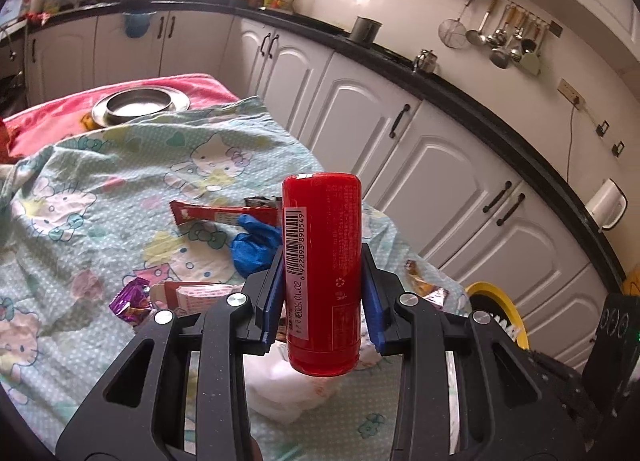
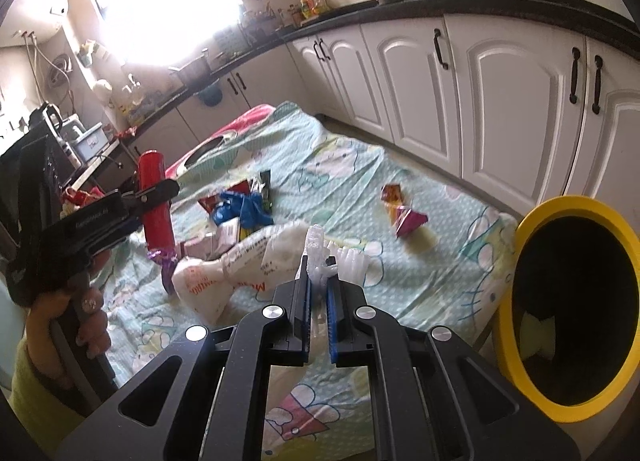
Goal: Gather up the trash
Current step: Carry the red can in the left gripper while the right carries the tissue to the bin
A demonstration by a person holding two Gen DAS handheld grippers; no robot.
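My left gripper (image 1: 322, 285) is shut on a red can (image 1: 322, 273), held upright above the patterned cloth (image 1: 100, 197); the same can (image 2: 155, 197) and left gripper (image 2: 160, 191) show at the left of the right wrist view, with a hand on the handle. My right gripper (image 2: 319, 275) is shut on the twisted top of a white plastic bag (image 2: 248, 261) that lies on the cloth. A yellow-rimmed bin (image 2: 576, 341) stands at the right edge of the table. On the cloth lie a blue glove (image 1: 252, 249), a red wrapper (image 1: 216, 215), a purple wrapper (image 1: 132, 301) and an orange wrapper (image 2: 394, 199).
A steel plate (image 1: 140, 105) rests on a pink towel (image 1: 48, 121) at the far end. White cabinets (image 1: 440, 165) under a black countertop (image 1: 460, 97) run along the right. A small carton (image 1: 196, 295) lies beside the purple wrapper.
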